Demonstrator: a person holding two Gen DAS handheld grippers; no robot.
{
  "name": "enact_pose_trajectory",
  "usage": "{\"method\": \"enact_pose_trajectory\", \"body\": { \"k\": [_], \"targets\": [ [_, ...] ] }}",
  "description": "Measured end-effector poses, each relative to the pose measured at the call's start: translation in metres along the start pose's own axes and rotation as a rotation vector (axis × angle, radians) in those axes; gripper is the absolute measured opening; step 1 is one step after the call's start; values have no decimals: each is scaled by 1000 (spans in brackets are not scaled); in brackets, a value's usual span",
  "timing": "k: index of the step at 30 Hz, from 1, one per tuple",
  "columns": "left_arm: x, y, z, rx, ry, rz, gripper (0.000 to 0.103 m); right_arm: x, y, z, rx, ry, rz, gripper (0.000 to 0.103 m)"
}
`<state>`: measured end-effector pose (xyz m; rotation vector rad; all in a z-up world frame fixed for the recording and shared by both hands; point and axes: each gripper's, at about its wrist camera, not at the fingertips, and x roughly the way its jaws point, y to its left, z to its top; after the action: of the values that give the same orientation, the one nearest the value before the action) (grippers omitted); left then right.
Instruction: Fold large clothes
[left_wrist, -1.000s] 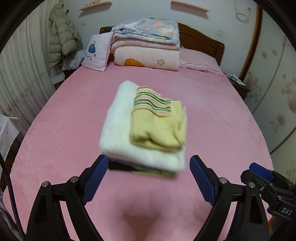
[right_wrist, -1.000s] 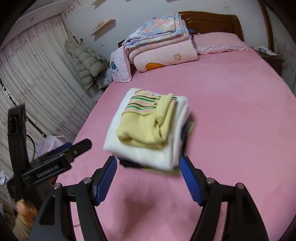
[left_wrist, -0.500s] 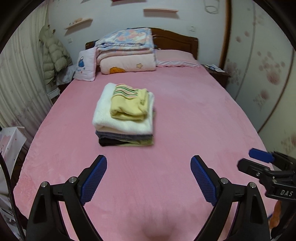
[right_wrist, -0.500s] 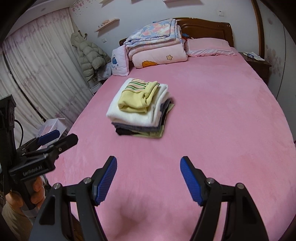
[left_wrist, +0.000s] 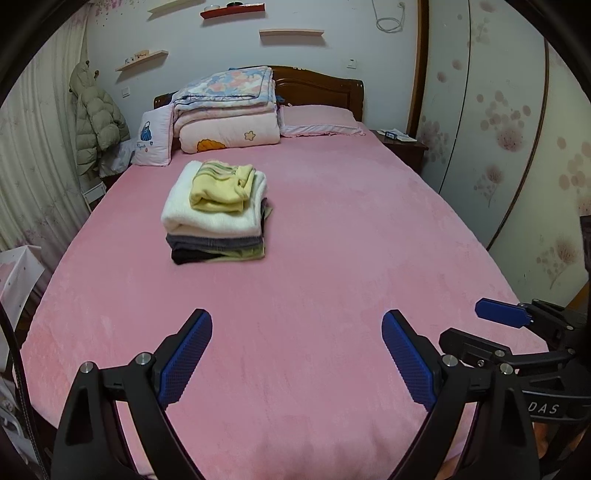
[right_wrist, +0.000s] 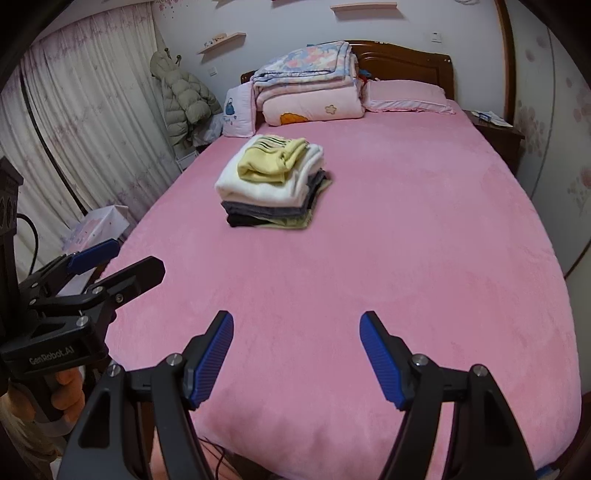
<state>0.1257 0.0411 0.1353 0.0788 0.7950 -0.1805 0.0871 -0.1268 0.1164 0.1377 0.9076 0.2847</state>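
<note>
A stack of folded clothes (left_wrist: 216, 218) sits on the pink bed (left_wrist: 332, 258), left of the middle. A yellow striped garment (left_wrist: 219, 186) lies on top, then a white fleece piece, then grey, black and pale green layers. The stack also shows in the right wrist view (right_wrist: 273, 184). My left gripper (left_wrist: 296, 354) is open and empty over the foot of the bed, far from the stack. My right gripper (right_wrist: 296, 350) is open and empty, also near the foot. Each gripper shows at the edge of the other's view.
Folded quilts (left_wrist: 225, 110), a white cushion (left_wrist: 153, 138) and a pink pillow (left_wrist: 319, 120) lie at the wooden headboard. A puffer coat (left_wrist: 94, 125) hangs at the left by the curtains. A nightstand (left_wrist: 400, 146) stands at the right. A white box (right_wrist: 98, 225) sits beside the bed.
Both grippers have pulled back from the stack toward the foot of the bed. The stack now looks smaller and farther away. Both jaws stayed open.
</note>
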Motion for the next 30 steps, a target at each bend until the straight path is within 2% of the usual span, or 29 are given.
{"method": "enact_pose_trajectory", "body": {
  "k": [3,9,13,21,30],
  "targets": [
    [-4,-6,-19,-26,6,-7,101,-8,-2,-19,11,-2,-21,71],
    [-5,-11,-43,-97,-7,37,101,-16,-11,-54,48,-25,-81,71],
    [-1,-16,-56,-138,-5,40,101,-17,-17,-73,91,-44,-102,71],
    [16,-33,-85,-103,8,127,101,-15,-26,-93,125,-114,-182,72],
    [27,-38,-95,-87,34,138,102,-2,-26,-97,103,-120,-225,72]
  ]
}}
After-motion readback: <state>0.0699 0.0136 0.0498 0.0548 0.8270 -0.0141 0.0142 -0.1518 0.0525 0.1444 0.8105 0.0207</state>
